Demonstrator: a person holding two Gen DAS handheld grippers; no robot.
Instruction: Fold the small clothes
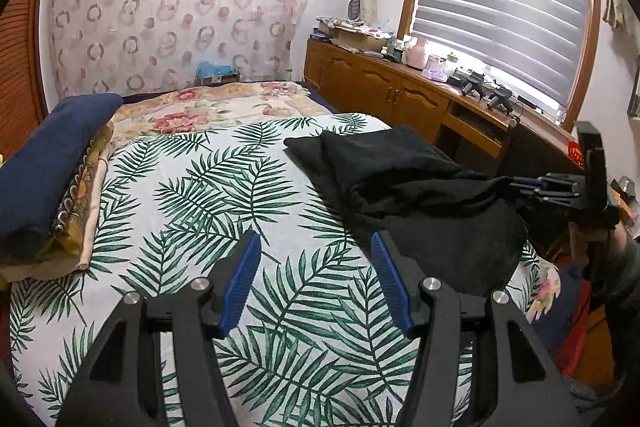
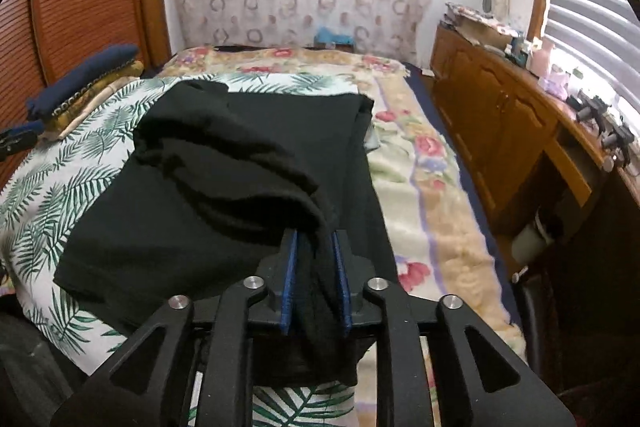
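A black garment (image 1: 400, 179) lies partly folded on the leaf-print bedsheet (image 1: 192, 195), one layer doubled over the rest. In the right wrist view my right gripper (image 2: 314, 233) has a bunched edge of the black garment (image 2: 200, 207) between its blue pads (image 2: 289, 279), and the cloth fills the narrow gap. The left wrist view shows the right gripper (image 1: 536, 187) at the garment's right edge, with the fabric drawn up to it. My left gripper (image 1: 316, 239) hovers open over bare sheet, just left of the garment, holding nothing.
A stack of folded blankets with a navy one (image 1: 44, 171) on top sits at the bed's left edge. A floral blanket (image 1: 208, 107) covers the far end. A wooden cabinet (image 1: 380, 87) cluttered with small items runs along the right under the window blinds.
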